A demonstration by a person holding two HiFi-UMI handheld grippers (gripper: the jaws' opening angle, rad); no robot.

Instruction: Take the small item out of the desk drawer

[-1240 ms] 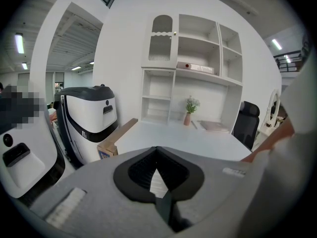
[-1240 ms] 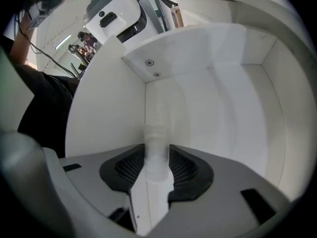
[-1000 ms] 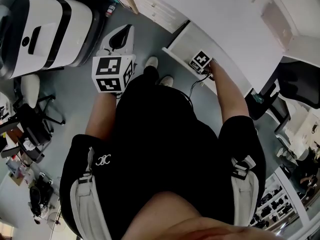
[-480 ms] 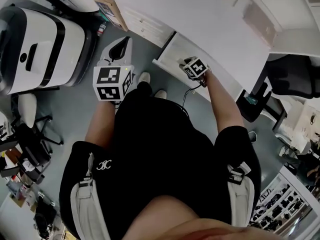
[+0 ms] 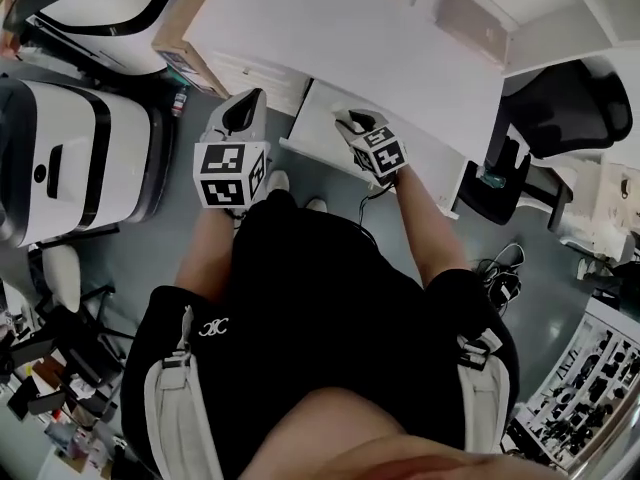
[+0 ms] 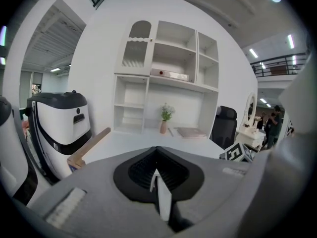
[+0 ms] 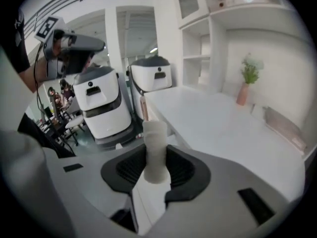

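- Pinching is seen at the right gripper (image 7: 156,170): a small white item (image 7: 154,135) is clamped between its pads, and the jaws have just been closing on it.
- The item is held above the open drawer (image 5: 315,120), which is pulled out from under the front edge of the desk (image 5: 360,48).
- The left gripper (image 6: 157,177) is kept pressed together with nothing between its jaws, and is held just beside the drawer's left side.
- A vase with a plant (image 7: 245,86) is seen at the desk's back edge.
- A white machine (image 7: 101,108) is parked on the floor off the desk's left end.
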